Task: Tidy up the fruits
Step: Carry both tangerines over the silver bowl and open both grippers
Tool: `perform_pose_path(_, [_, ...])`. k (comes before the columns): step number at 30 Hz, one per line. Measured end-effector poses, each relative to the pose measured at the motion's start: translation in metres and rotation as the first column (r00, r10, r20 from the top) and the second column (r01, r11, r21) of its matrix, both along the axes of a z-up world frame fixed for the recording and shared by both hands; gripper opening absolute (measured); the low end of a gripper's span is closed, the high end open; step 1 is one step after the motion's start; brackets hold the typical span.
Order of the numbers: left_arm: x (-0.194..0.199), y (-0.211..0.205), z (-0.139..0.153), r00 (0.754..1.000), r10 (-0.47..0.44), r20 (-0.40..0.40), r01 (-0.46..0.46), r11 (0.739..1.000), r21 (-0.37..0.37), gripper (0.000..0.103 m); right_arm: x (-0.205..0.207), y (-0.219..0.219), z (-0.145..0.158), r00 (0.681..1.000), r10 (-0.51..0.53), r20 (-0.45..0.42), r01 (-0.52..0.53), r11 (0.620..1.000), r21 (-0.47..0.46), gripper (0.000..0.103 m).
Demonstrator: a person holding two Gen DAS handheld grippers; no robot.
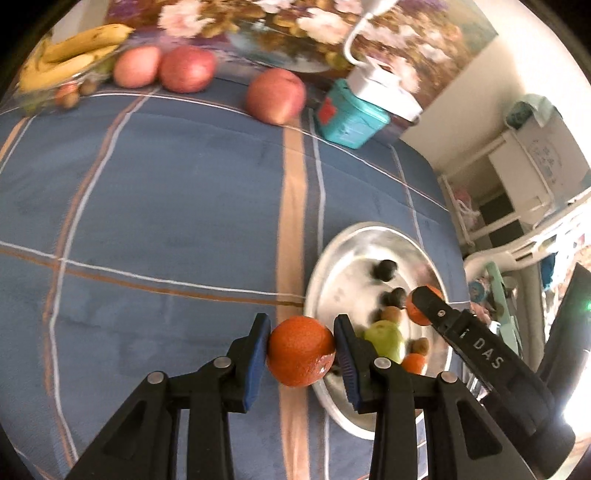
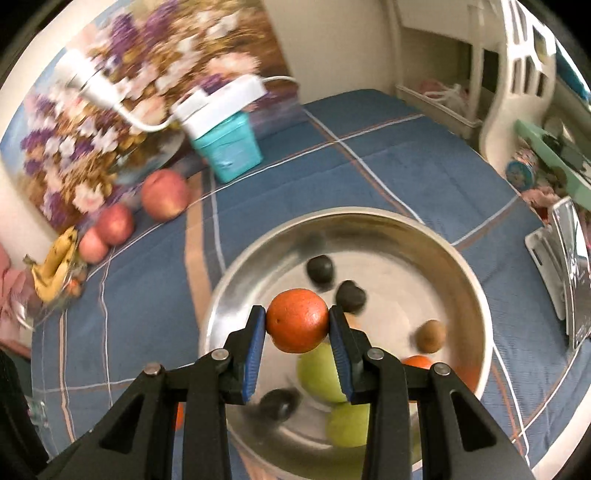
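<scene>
My left gripper is shut on an orange, held over the blue cloth just left of the metal bowl's rim. My right gripper is shut on a second orange above the bowl. In the left wrist view one finger of that right gripper shows over the bowl, with its orange partly hidden. Inside the bowl lie two green fruits, three dark fruits, a brown kiwi and a small orange.
Three red apples and a bunch of bananas lie at the far edge of the plaid cloth, against a flower painting. A teal box with a white device on top stands near them. White furniture lies beyond the right edge.
</scene>
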State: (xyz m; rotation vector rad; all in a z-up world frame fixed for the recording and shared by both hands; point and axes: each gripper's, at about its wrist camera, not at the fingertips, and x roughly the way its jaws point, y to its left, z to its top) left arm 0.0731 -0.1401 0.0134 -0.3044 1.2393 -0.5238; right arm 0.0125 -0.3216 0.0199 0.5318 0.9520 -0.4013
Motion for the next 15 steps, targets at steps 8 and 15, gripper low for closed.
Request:
perform_pose_path(8, [0.0, -0.018, -0.005, 0.999, -0.043, 0.012, 0.043, 0.999, -0.024, 0.038, 0.001, -0.006, -0.006, 1.0, -0.009, -0.01, 0.009, 1.0, 0.005, 0.036])
perform_pose_path(15, [0.003, -0.022, -0.007, 0.999, -0.045, 0.014, 0.045, 0.998, -0.033, 0.038, 0.003, -0.007, -0.007, 1.0, -0.001, -0.015, 0.001, 1.0, -0.004, 0.036])
